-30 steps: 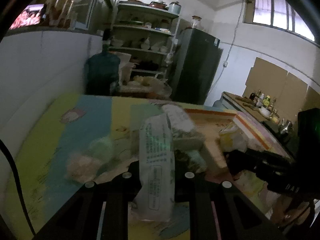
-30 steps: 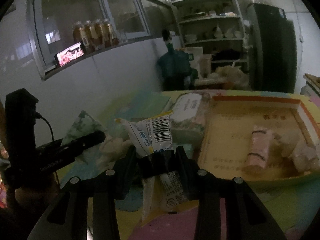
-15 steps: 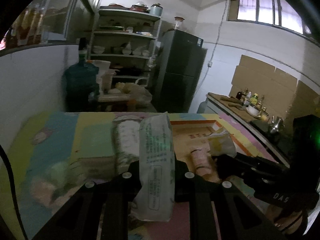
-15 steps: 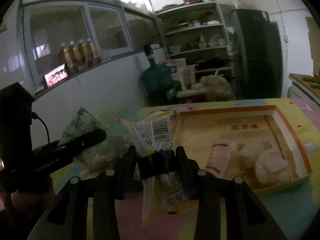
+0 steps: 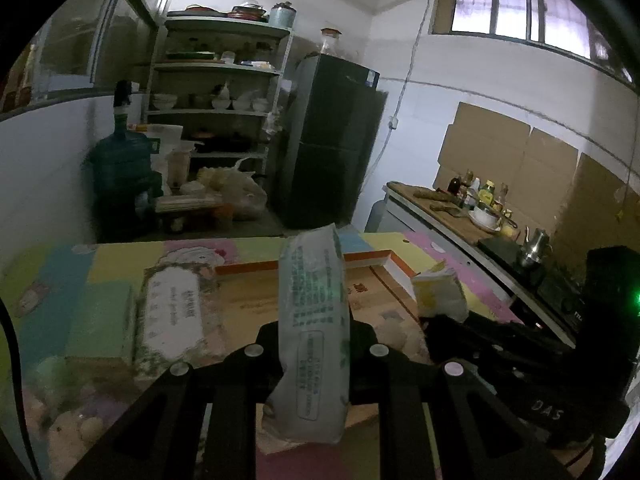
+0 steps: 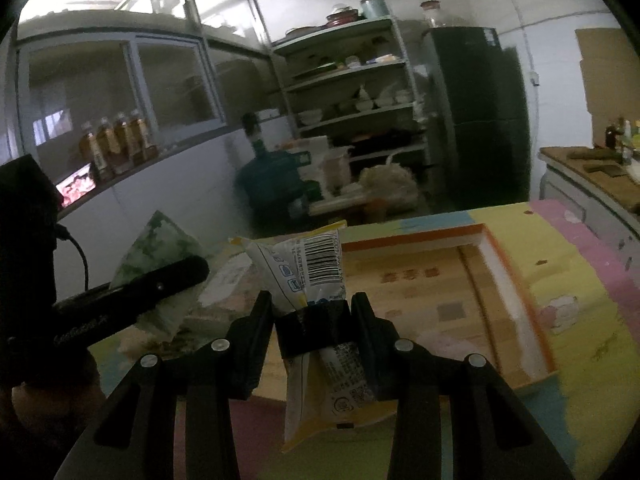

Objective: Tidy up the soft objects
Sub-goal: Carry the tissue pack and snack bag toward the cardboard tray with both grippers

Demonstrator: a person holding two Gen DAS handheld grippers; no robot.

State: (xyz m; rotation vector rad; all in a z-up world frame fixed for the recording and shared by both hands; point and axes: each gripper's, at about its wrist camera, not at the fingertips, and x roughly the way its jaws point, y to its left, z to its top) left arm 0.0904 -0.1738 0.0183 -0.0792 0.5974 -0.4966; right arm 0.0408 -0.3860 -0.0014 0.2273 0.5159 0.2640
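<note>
Here, two soft packets were held above the shallow cardboard tray (image 6: 500, 276).
The left gripper (image 5: 316, 344) pinched a pale green tissue pack (image 5: 314, 320) nearly closed; the right gripper (image 6: 316, 320) clamped a yellow-and-white barcoded pouch (image 6: 316, 276), over the pastel play mat (image 6: 580, 320).

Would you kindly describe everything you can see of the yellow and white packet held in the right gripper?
The yellow and white packet is a soft, crinkled plastic pouch with a barcode near its top and small print lower down. It stands roughly upright, pinched at mid-height in the right gripper, its ends free, above the table before the wooden tray. Nothing else touches it.
</note>
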